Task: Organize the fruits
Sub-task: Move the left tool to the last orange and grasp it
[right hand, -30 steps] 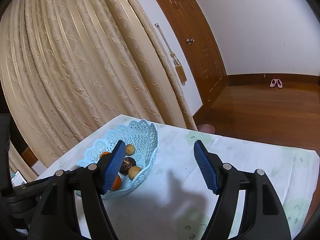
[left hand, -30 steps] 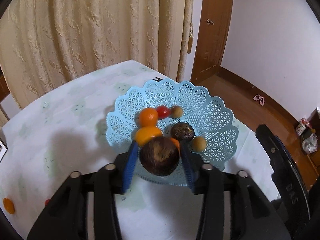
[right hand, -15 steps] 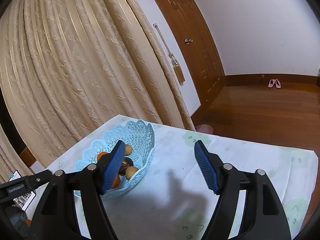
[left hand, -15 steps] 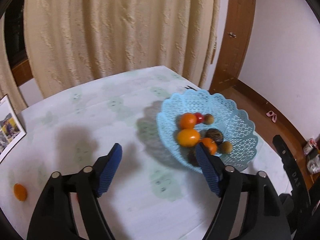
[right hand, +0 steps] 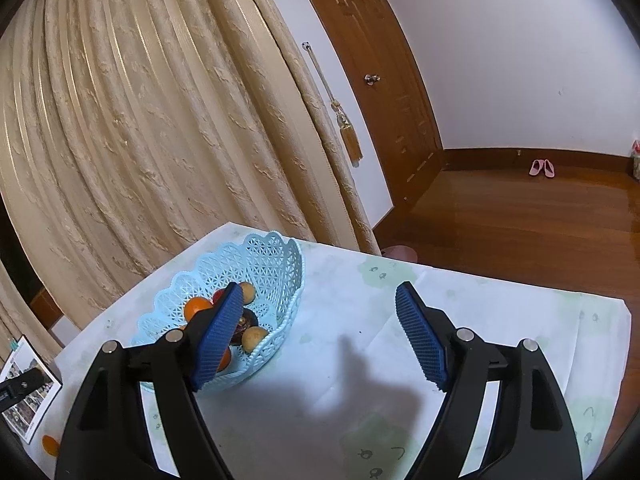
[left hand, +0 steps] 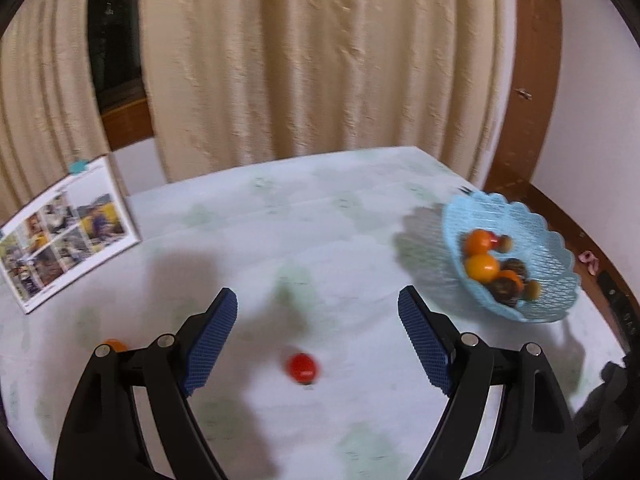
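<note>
Now my left gripper (left hand: 318, 312), emptied of the dark fruit (left hand: 505, 289) that lies in the blue basket (left hand: 554, 258), has swung away; its jaws have just been opening, over a red tomato (left hand: 303, 367) on the tablecloth (left hand: 280, 240). My right gripper (right hand: 318, 308), unmoved beside the basket, also just widened, holding nothing.

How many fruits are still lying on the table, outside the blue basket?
2. A red fruit lies between the open left claw's fingers, and an orange fruit is half hidden behind its left finger. Others may be out of view.
</note>
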Tool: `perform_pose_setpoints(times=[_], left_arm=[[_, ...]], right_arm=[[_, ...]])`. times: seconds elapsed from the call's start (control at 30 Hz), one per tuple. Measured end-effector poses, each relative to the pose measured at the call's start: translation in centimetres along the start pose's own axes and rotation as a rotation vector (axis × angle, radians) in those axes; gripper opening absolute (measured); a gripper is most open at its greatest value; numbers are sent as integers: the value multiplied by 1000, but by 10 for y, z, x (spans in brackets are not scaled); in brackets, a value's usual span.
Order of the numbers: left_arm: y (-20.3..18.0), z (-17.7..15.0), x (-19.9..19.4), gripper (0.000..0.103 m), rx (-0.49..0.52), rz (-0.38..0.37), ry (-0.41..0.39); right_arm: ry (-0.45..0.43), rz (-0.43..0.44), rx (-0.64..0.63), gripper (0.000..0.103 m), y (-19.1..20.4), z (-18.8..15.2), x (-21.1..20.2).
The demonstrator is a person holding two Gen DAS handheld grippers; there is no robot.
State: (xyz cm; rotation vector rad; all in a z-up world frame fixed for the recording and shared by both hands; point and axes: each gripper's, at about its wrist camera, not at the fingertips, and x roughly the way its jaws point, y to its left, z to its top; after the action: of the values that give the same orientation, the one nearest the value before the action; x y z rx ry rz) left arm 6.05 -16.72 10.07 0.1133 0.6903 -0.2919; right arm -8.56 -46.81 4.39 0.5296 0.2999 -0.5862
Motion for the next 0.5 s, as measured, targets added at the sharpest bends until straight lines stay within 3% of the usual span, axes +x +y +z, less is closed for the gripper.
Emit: perform_pose_setpoints(times=[0.13,0.5], left_arm=[[30,-8,-5,90,-19,63,-11],[119,-35,-7,90,-137,176,37]], right_arm=[[-2,-9,-13,90,3,-1,0],[38,15,-39,91,14,-11,-7]])
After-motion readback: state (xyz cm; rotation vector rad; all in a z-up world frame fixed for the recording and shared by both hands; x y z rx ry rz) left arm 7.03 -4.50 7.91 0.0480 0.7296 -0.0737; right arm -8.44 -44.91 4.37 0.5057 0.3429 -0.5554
